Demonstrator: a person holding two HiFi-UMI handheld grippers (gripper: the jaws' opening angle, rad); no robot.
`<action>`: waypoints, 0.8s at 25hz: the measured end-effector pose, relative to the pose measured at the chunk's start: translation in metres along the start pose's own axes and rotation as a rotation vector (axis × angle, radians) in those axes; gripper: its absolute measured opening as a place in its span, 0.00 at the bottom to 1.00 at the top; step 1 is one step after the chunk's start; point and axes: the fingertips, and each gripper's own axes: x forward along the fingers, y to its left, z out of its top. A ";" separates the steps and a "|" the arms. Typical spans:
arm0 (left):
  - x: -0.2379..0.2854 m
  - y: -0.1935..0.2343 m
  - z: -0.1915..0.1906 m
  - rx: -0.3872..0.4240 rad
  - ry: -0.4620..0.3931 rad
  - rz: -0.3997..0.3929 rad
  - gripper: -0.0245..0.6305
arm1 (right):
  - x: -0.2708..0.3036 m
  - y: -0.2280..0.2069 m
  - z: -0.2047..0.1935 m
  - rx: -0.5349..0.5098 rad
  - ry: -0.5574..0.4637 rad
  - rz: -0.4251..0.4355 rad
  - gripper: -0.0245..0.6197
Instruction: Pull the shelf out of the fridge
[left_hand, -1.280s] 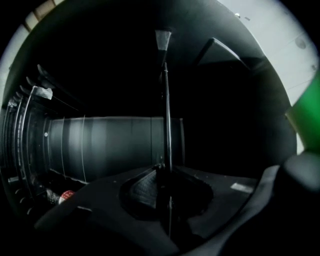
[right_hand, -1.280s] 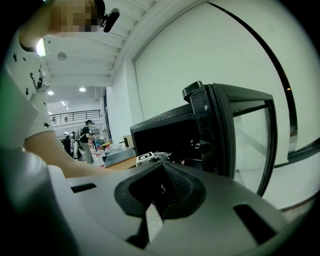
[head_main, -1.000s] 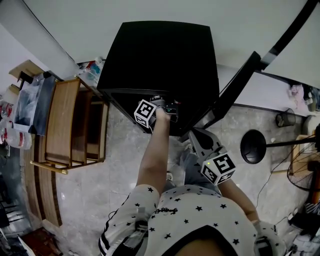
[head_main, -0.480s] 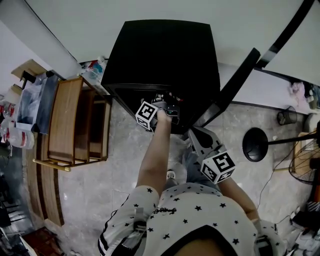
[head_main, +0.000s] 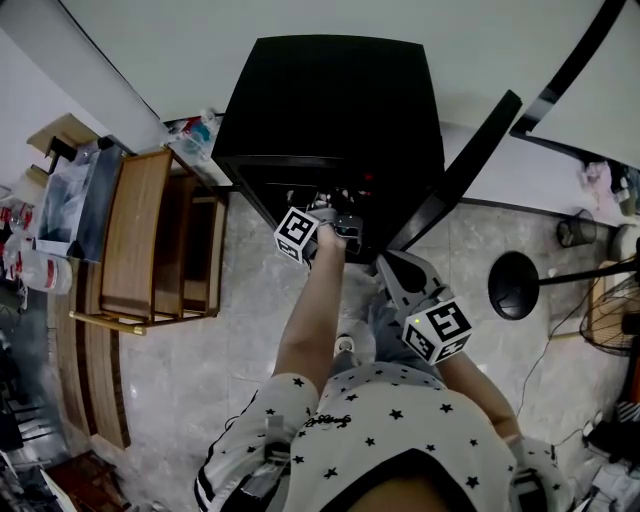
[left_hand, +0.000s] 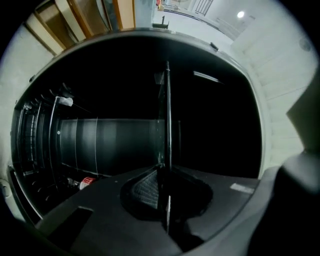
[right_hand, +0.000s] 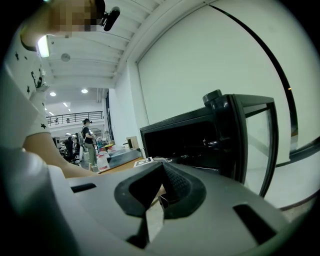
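Since the shelf (left_hand: 167, 115) is only a thin pane, the left gripper (left_hand: 163, 175) has it by the front edge; its pads are pinched nearly together on that edge, and the pane runs away edge-on between them into the dark fridge (head_main: 330, 110). The pane looks upright in the left gripper view, so the gripper is probably rolled onto its side to bite the flat faces top and bottom, which seems the only sensible hold on something that thin. Most of the shelf sits inside the cavity, with its front edge near the opening; how far out it is can't be told. The door (head_main: 462, 165) stands wide open to the right, so the way out looks clear. The right gripper (right_hand: 161, 176) hangs back by the person's body, outside the fridge, jaws together on nothing; it's likely parked because one grip is enough for a straight pull, or it's waiting to steady the pane once more of it is out.
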 end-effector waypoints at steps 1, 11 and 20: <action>-0.002 -0.001 0.000 0.000 0.001 0.000 0.08 | 0.000 0.002 0.000 -0.001 0.000 0.001 0.03; -0.026 -0.004 0.000 -0.006 0.009 0.000 0.08 | -0.007 0.020 0.000 -0.003 -0.007 -0.001 0.03; -0.049 -0.008 -0.004 -0.007 0.005 -0.006 0.08 | -0.018 0.028 -0.001 -0.006 -0.020 -0.003 0.03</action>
